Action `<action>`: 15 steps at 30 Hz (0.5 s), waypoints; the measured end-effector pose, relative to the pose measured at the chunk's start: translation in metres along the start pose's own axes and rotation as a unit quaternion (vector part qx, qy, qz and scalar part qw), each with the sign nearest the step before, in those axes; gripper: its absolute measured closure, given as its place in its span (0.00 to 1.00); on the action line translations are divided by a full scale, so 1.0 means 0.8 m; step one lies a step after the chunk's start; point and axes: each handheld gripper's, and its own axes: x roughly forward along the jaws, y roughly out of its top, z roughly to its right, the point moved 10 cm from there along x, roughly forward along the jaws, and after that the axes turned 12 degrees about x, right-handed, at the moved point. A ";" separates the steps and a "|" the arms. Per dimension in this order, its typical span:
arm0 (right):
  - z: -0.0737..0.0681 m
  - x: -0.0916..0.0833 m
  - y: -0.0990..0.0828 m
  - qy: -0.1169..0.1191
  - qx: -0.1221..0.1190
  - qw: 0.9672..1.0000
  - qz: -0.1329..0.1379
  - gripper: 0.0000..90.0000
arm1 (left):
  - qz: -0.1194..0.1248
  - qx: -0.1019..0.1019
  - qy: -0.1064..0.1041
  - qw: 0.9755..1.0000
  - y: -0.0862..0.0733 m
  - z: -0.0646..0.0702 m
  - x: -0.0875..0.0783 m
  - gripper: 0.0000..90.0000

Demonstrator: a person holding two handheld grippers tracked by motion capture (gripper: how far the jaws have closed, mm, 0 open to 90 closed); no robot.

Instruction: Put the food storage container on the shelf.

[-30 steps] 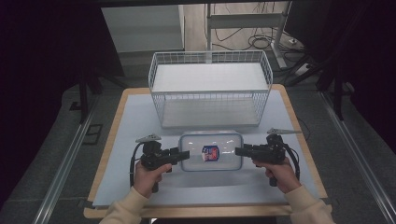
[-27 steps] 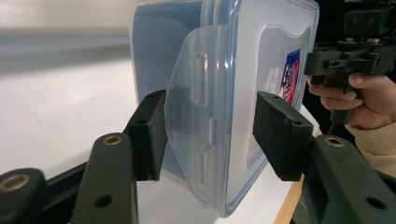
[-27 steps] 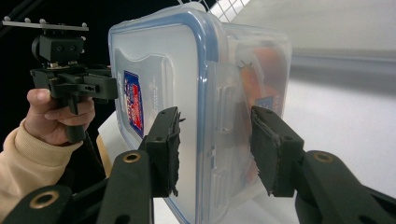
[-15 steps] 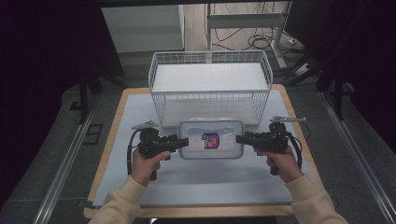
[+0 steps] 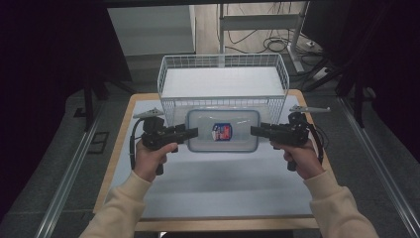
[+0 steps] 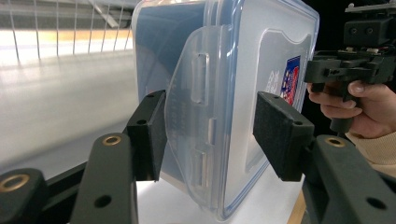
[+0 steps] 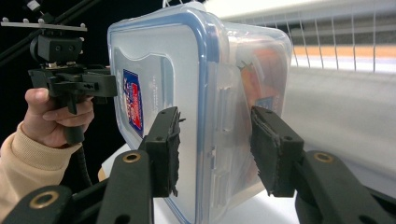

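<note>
Gripper on the left [image 5: 192, 133] is clamping one end of a single lidded plastic container [image 5: 224, 131], which is hanging above the counter [image 5: 218, 183] before one wire basket [image 5: 223, 84]; the right gripper [image 5: 256, 131] is gripping its opposite end.

A white wire basket [image 5: 223, 82] stands at the far end of the counter [image 5: 218, 191]. Cables [image 5: 270, 44] lie on the floor beyond it.
</note>
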 end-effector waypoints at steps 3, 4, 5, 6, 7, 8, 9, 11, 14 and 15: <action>-0.008 -0.001 0.016 0.000 -0.009 1.000 0.005 0.60 | 0.005 0.005 0.000 1.000 0.016 -0.002 -0.003 0.51; -0.010 -0.002 0.022 -0.001 -0.011 1.000 0.006 0.60 | 0.008 0.005 0.000 1.000 0.022 -0.002 -0.004 0.51; -0.015 -0.002 0.033 -0.002 -0.016 1.000 0.007 0.60 | 0.010 0.009 -0.001 1.000 0.027 -0.004 -0.006 0.51; -0.015 -0.002 0.033 -0.002 -0.016 1.000 0.007 0.60 | 0.012 0.008 -0.001 1.000 0.033 -0.004 -0.007 0.51; -0.018 -0.002 0.038 -0.003 -0.018 1.000 0.008 0.60 | 0.014 0.009 -0.001 1.000 0.039 -0.006 -0.007 0.51; -0.022 -0.002 0.050 -0.005 -0.022 1.000 0.009 0.60 | 0.015 0.013 -0.002 1.000 0.044 -0.008 -0.008 0.51; -0.022 -0.002 0.050 -0.005 -0.022 1.000 0.009 0.60 | 0.016 0.014 -0.002 1.000 0.049 -0.009 -0.009 0.51; -0.025 -0.001 0.061 -0.006 -0.025 1.000 0.010 0.60 | 0.017 0.013 -0.003 1.000 0.059 -0.013 -0.010 0.51; -0.029 0.003 0.081 -0.009 -0.030 0.999 0.009 0.60 | 0.019 0.013 -0.005 1.000 0.072 -0.020 -0.010 0.51; -0.029 0.004 0.086 -0.009 -0.030 0.999 0.008 0.60 | 0.021 0.009 -0.006 1.000 0.079 -0.025 -0.009 0.51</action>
